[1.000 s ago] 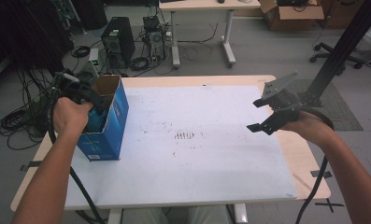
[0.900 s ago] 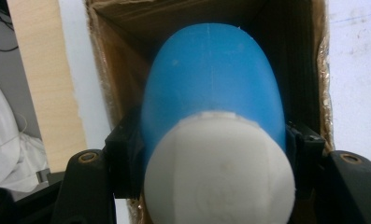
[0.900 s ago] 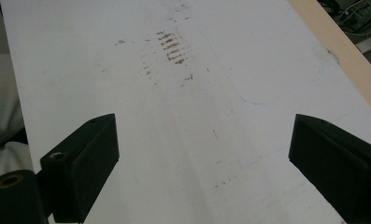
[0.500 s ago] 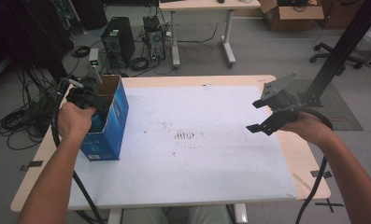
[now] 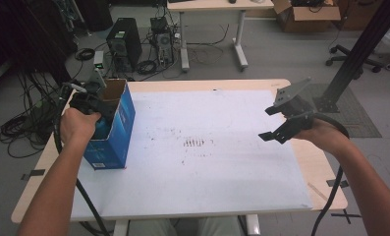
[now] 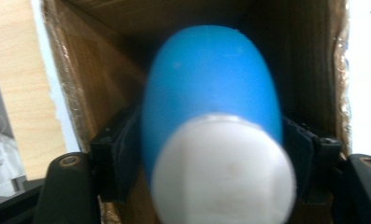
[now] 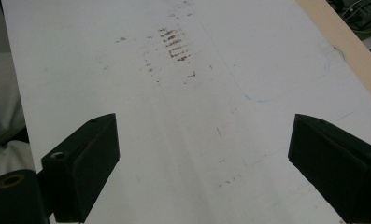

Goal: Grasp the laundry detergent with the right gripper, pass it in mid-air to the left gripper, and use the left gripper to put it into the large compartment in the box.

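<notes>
The left gripper (image 5: 87, 103) is held by a hand whose forearm runs up from the near left edge of the table, and it points into the open top of a blue cardboard box (image 5: 115, 137) standing at the table's left side. Its jaws have just been opening, and between them stands a blue bottle with a white cap (image 6: 213, 126), the pads flanking its sides so closely that I cannot tell whether they still press on it; the bottle sits inside the box, brown walls around and beyond the jaws. The right gripper (image 5: 281, 123) hovers level over the right part of the table, wrist cocked, jaws released and wide apart with nothing between them, bare surface ahead of them. The table (image 5: 222, 191) carries a white sheet with brown smudges (image 7: 174, 44) just beyond the right jaws. Farther off lie tangled cables (image 5: 20, 128), computer towers (image 5: 123, 45), a second desk (image 5: 207, 6) and an office chair (image 5: 379, 46).
</notes>
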